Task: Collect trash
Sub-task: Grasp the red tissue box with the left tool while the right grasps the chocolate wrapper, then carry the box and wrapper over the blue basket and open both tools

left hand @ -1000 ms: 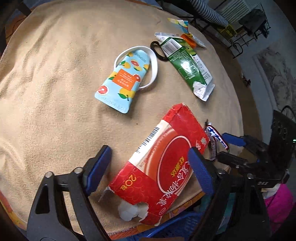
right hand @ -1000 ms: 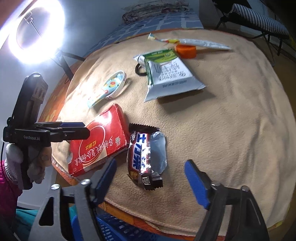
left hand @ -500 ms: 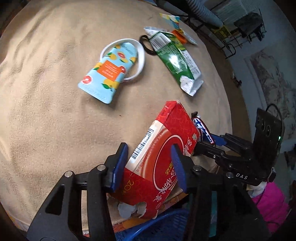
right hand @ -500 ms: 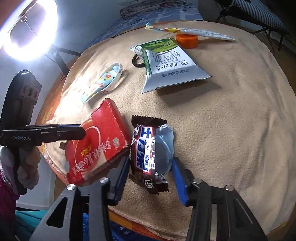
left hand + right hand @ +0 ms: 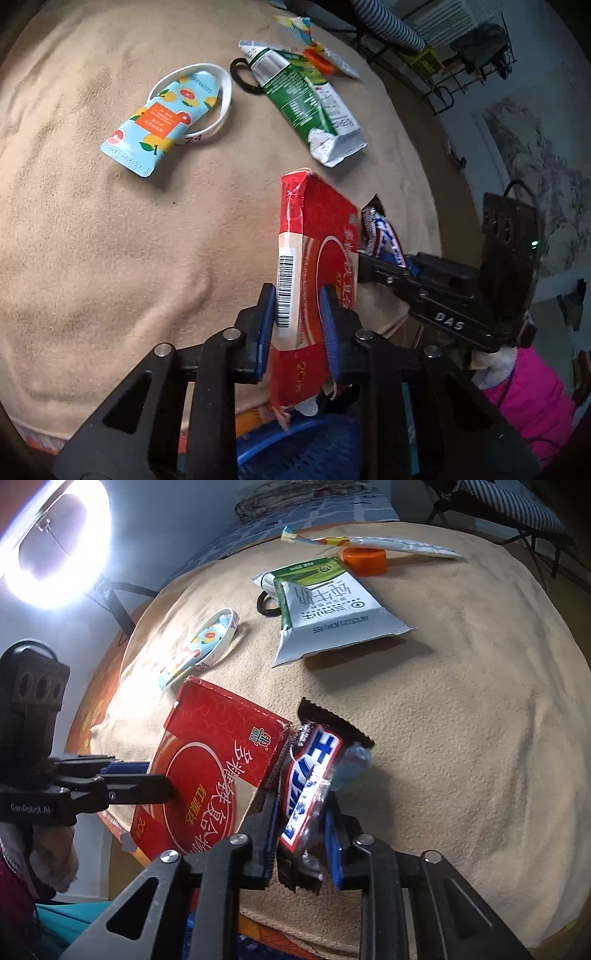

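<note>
My left gripper (image 5: 299, 317) is shut on a flattened red carton (image 5: 314, 236), tipped up on edge above the tan cloth (image 5: 110, 258); the carton also shows in the right wrist view (image 5: 218, 760). My right gripper (image 5: 301, 823) is shut on a dark candy bar wrapper (image 5: 310, 779), lifted off the cloth beside the carton; it shows in the left wrist view (image 5: 384, 236) too. A green and white milk carton (image 5: 306, 96) (image 5: 325, 609), a blue fruit-print pouch (image 5: 159, 122) (image 5: 195, 650) and an orange cap (image 5: 365, 561) lie farther back.
A white wristband (image 5: 218, 110) rings the pouch. A black hair tie (image 5: 242, 75) lies beside the milk carton, a long foil wrapper (image 5: 388, 544) behind the cap. A blue basket (image 5: 303, 443) sits below the table's near edge. A ring light (image 5: 55, 535) glares at the left.
Both grippers have closed from open: the left on the red carton, the right on the candy wrapper. Both items have been raised off the cloth and turned on edge.
</note>
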A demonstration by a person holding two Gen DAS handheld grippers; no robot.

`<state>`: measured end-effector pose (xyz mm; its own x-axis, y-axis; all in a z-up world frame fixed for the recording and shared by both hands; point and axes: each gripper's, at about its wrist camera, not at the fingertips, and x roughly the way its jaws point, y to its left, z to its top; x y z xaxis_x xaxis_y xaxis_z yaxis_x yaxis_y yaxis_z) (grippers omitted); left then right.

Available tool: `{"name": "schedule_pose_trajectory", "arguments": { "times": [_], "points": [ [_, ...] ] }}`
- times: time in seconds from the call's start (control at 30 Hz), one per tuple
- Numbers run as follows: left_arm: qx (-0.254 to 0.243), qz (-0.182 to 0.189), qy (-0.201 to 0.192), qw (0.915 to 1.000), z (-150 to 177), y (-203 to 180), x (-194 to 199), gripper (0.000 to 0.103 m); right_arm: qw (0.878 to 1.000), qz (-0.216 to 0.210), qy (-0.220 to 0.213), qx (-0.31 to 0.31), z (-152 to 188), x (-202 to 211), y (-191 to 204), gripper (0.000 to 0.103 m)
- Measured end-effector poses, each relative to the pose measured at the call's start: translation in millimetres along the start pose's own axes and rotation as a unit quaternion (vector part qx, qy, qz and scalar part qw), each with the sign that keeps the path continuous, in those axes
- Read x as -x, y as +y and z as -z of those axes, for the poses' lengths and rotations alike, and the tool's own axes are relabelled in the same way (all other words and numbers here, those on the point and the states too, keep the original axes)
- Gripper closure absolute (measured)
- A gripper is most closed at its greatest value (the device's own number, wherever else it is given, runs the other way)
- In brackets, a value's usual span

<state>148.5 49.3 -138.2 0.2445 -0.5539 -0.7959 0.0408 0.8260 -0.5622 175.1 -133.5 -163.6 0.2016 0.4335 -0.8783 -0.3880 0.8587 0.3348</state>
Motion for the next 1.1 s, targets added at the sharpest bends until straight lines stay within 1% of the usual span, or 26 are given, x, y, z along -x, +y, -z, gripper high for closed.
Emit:
{"name": "schedule_pose_trajectory", "arguments": {
  "times": [0.07, 0.2, 0.3, 0.43, 0.53, 0.6, 0.7, 0.8, 0.87, 0.97, 1.1],
  "points": [
    [-0.009, -0.005, -0.010, 0.9999, 2.0, -9.6, 4.2, 0.084, 1.000, -0.003, -0.003, -0.004, 0.6, 1.5, -2.4, 0.087],
    [-0.030, -0.026, -0.023, 0.9989, 4.4, -26.5, 10.4, 0.086, 1.000, 0.001, -0.008, -0.004, 2.1, 4.1, -2.6, 0.088],
    [-0.036, -0.034, -0.036, 0.9981, 6.2, -30.8, 18.1, 0.088, 1.000, 0.006, -0.014, -0.003, 3.6, 8.8, -4.3, 0.089],
    [-0.032, -0.038, -0.048, 0.9976, 7.1, -27.3, 27.0, 0.089, 1.000, 0.004, -0.027, -0.003, 7.7, 20.9, -7.7, 0.089],
    [-0.030, -0.055, -0.048, 0.9969, 8.3, -30.1, 24.0, 0.089, 0.999, 0.003, -0.033, 0.002, 10.6, 27.5, -7.8, 0.089],
    [-0.027, -0.059, -0.050, 0.9966, 6.3, -33.4, 19.7, 0.089, 0.999, 0.003, -0.034, 0.002, 12.5, 30.1, -7.8, 0.089],
    [-0.023, -0.070, -0.027, 0.9969, 1.0, -38.4, 6.8, 0.086, 0.999, 0.004, -0.039, 0.007, 15.0, 35.5, -4.7, 0.089],
    [-0.035, -0.088, -0.035, 0.9949, 1.2, -43.2, 0.7, 0.086, 0.999, 0.011, -0.046, 0.023, 18.2, 41.4, 0.3, 0.089],
    [-0.035, -0.086, -0.040, 0.9949, 2.5, -44.0, 2.2, 0.086, 0.998, 0.013, -0.049, 0.029, 21.6, 45.6, 0.8, 0.089],
    [-0.030, -0.083, -0.046, 0.9951, 8.2, -44.4, 9.9, 0.091, 0.998, 0.011, -0.048, 0.037, 27.8, 50.3, 1.9, 0.089],
    [-0.027, -0.079, -0.060, 0.9947, 21.9, -45.9, 31.1, 0.091, 0.998, -0.004, -0.039, 0.052, 42.1, 57.6, 8.3, 0.089]
  ]
}}
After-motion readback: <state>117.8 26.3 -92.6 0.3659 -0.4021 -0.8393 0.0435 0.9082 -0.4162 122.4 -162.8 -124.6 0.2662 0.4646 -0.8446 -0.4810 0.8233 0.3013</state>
